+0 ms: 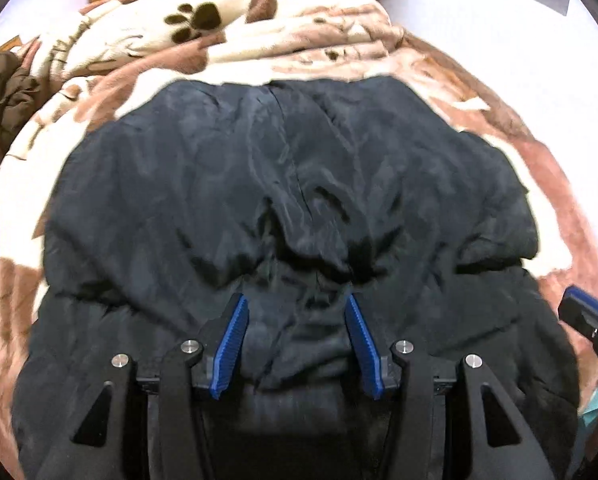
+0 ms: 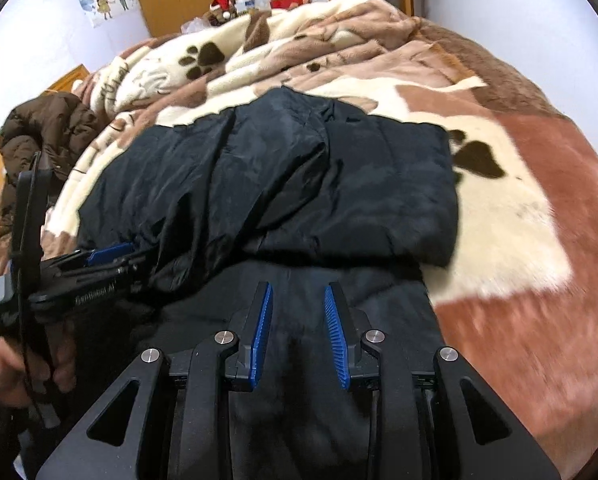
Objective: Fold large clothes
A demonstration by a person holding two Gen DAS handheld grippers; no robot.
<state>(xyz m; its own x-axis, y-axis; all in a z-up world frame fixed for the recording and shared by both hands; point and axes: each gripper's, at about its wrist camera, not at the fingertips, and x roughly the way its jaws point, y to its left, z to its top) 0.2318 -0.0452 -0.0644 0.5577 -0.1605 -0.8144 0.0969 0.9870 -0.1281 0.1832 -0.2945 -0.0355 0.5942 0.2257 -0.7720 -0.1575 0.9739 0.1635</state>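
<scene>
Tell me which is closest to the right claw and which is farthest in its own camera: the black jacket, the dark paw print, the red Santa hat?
1. Black puffy jacket, right beneath the right claw.
2. Dark paw print, on the blanket's white patch, right of the jacket.
3. Red Santa hat, far back by the wooden wardrobe.

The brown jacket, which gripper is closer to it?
Left. The left gripper sits on the black coat's side nearest the brown jacket; the right gripper is farther over.
</scene>
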